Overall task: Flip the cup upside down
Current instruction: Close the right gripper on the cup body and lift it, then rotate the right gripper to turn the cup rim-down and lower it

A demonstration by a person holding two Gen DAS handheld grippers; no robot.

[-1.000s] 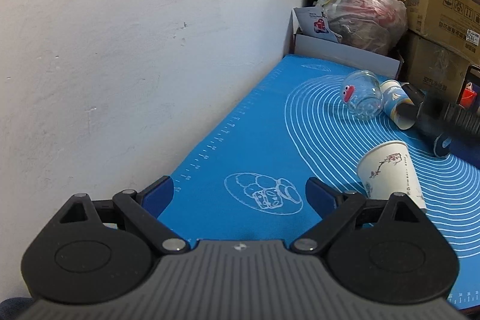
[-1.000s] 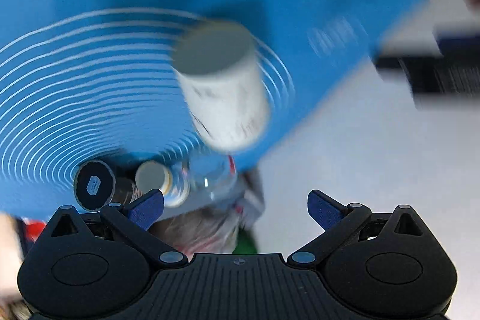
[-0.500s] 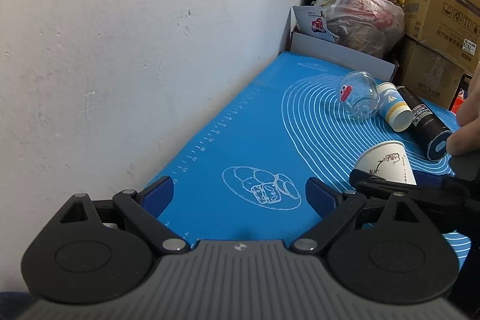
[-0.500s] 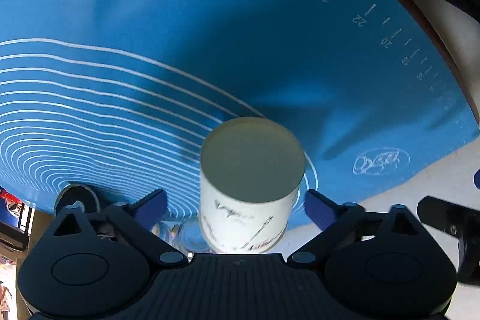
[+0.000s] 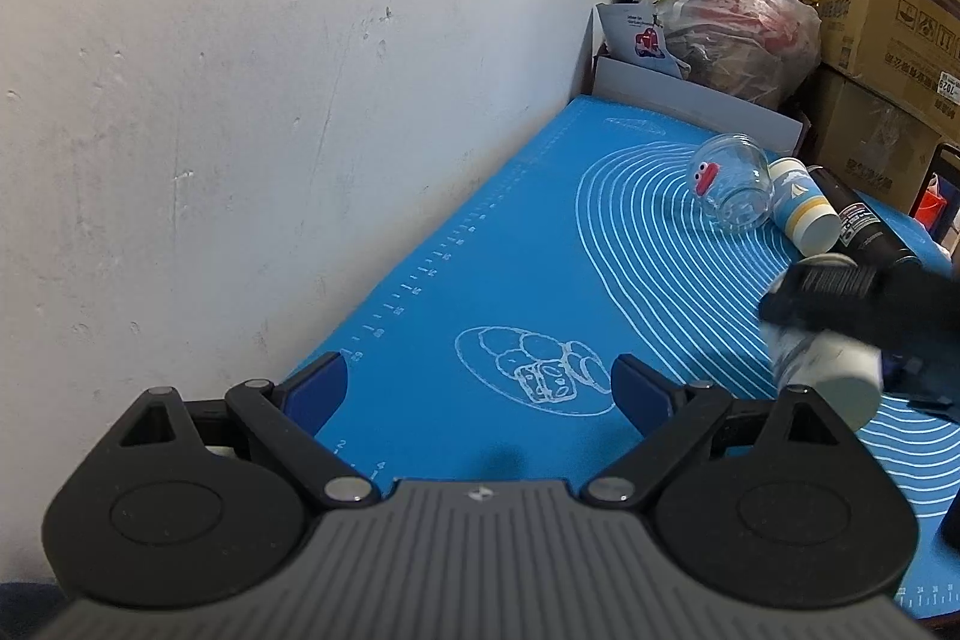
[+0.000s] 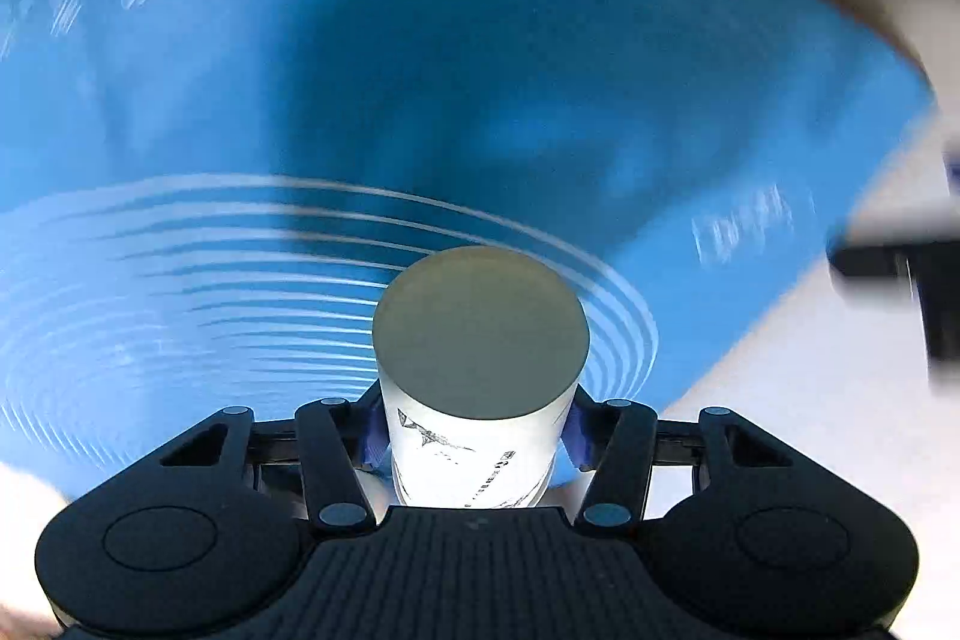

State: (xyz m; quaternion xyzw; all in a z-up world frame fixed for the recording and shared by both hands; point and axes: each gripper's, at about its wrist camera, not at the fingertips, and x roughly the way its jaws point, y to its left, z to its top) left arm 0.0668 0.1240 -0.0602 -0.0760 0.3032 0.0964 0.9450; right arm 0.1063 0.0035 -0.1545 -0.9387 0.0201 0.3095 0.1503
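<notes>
White paper cup point(image 6: 480, 358), loose on the mat a moment ago, is now clamped between the right gripper point(image 6: 474, 442) fingers and lifted off the blue mat point(image 6: 420, 100), base facing the camera, ready to turn over. Left gripper point(image 5: 480, 388) hangs wide open, empty. Glass jar point(image 5: 735, 187) and bottles lie well apart

left gripper point(image 5: 480, 391) gapes over the blue mat point(image 5: 510, 280); right gripper point(image 5: 864, 304) clamps the paper cup point(image 5: 834, 370)
</notes>
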